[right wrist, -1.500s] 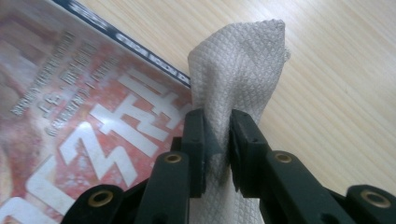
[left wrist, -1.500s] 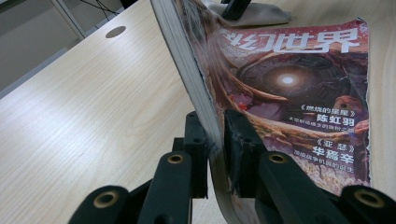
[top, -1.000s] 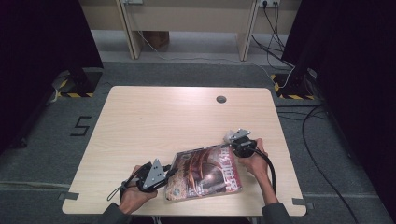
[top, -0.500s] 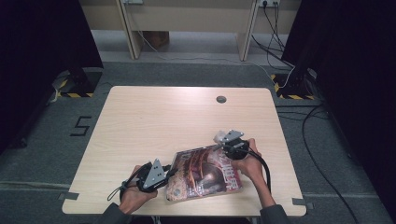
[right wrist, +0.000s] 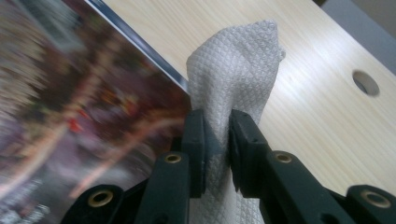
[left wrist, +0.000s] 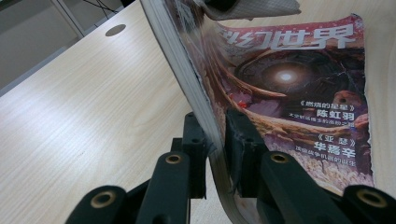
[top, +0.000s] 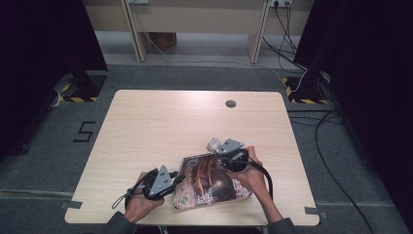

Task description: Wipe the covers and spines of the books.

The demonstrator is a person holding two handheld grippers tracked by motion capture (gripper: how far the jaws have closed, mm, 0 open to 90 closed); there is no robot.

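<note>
A magazine (top: pixel 209 181) with a dark red cover lies at the table's front middle. My left gripper (top: pixel 173 183) is shut on the magazine's left edge (left wrist: pixel 205 121), which curves up between the jaws. My right gripper (top: pixel 216 151) is shut on a white textured cloth (right wrist: pixel 233 88), held over the magazine's far edge (right wrist: pixel 135 46). The cloth (top: pixel 213 144) sticks out past the jaws in the high view. In the left gripper view the cloth (left wrist: pixel 261 7) hangs at the top above the cover (left wrist: pixel 299 93).
The light wooden table (top: pixel 160 126) has a round cable hole (top: pixel 230 103) at the far middle. Wood stretches bare behind and to the left of the magazine. Cables and desk legs lie on the grey floor beyond the table.
My right gripper has slid left with the cloth across the magazine's far part. My left gripper has stayed at the magazine's left edge.
</note>
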